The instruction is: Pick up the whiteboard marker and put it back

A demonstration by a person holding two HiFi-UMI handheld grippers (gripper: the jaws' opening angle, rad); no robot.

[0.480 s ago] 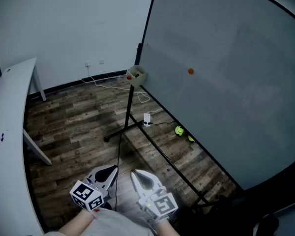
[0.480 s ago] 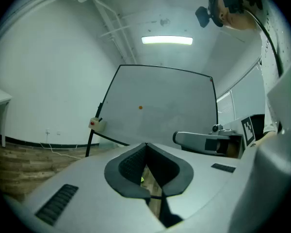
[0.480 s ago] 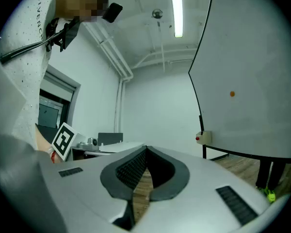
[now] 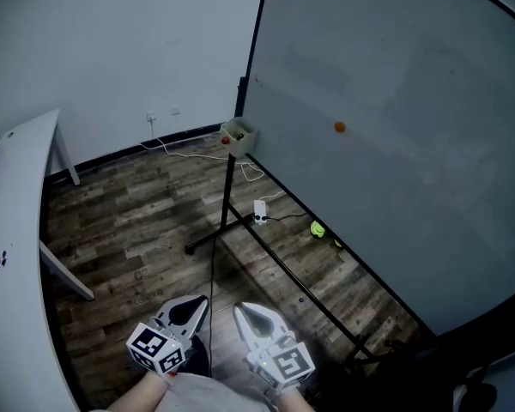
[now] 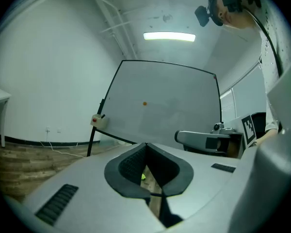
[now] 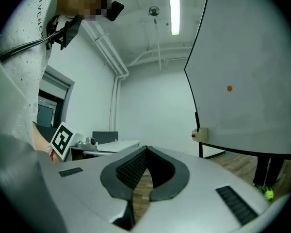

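The whiteboard (image 4: 395,136) stands on a black stand at the right and carries one orange magnet (image 4: 338,127). A small beige box (image 4: 235,133) with something red in it hangs at the board's lower left corner, also seen as the box (image 5: 99,120) and box (image 6: 200,134). I cannot make out a marker for certain. My left gripper (image 4: 196,305) and right gripper (image 4: 245,313) are held side by side low over the floor, far from the board. Both are shut with nothing between them, as the left gripper (image 5: 145,145) and right gripper (image 6: 146,149) show close up.
A white table (image 4: 17,230) runs along the left. A white power strip (image 4: 259,210) with cables lies by the stand's foot (image 4: 208,237). Two green objects (image 4: 316,228) lie under the board. Dark wood floor (image 4: 137,221) spreads between table and board.
The head view has shifted slightly, and both grippers sit a little lower in it. Their jaws stay shut and nothing has been taken hold of.
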